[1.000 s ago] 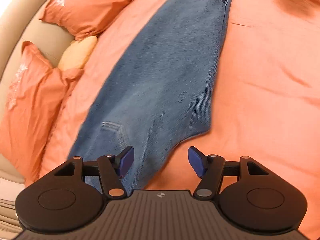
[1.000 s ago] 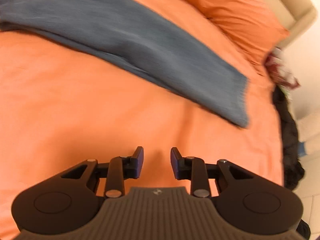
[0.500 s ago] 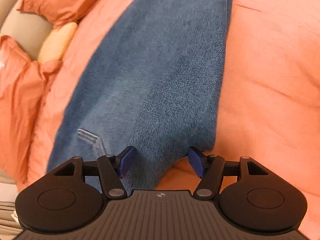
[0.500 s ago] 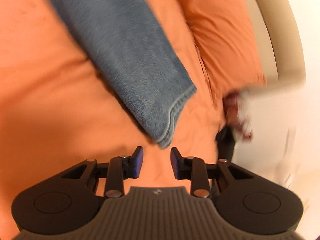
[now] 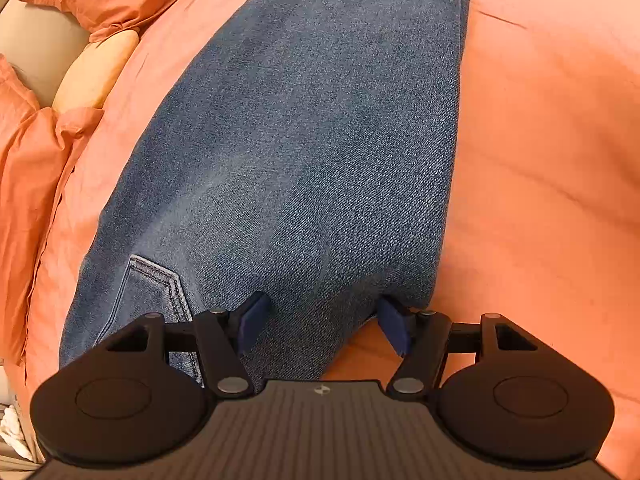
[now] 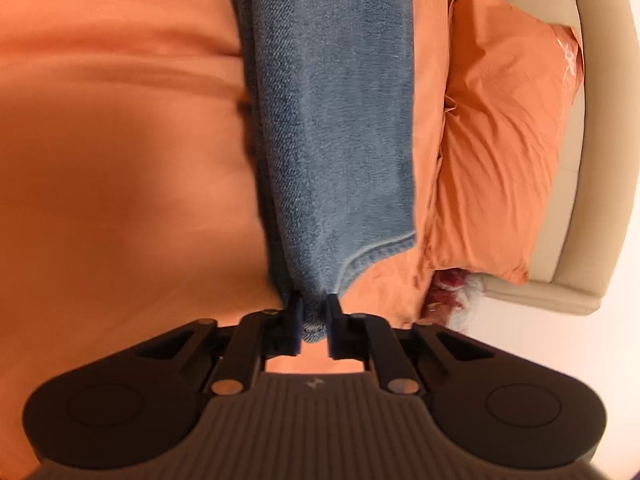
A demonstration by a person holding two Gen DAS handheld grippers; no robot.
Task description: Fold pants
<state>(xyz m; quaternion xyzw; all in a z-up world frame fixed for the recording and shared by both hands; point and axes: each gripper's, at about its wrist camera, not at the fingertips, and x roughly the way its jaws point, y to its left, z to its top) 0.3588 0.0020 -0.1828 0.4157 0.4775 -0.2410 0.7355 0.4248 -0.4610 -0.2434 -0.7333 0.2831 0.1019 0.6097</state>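
Denim pants (image 5: 312,152) flat on the orange bed (image 5: 540,160)
right tool (image 6: 313,325) pinching the hem at 6 o'clock, left tool (image 5: 322,322) spread wide over the seat end

Blue denim pants (image 5: 312,152) lie on an orange bedsheet (image 5: 540,140), orange pillows (image 6: 500,128) alongside.

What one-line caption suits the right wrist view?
Right gripper clamps the jeans hem on an orange bed.

Blue denim pants (image 5: 312,152) lie flat and lengthwise on the bedding, legs stacked. A stitched back pocket (image 5: 154,292) faces up; the hemmed cuff end (image 6: 360,256) is slightly lifted.
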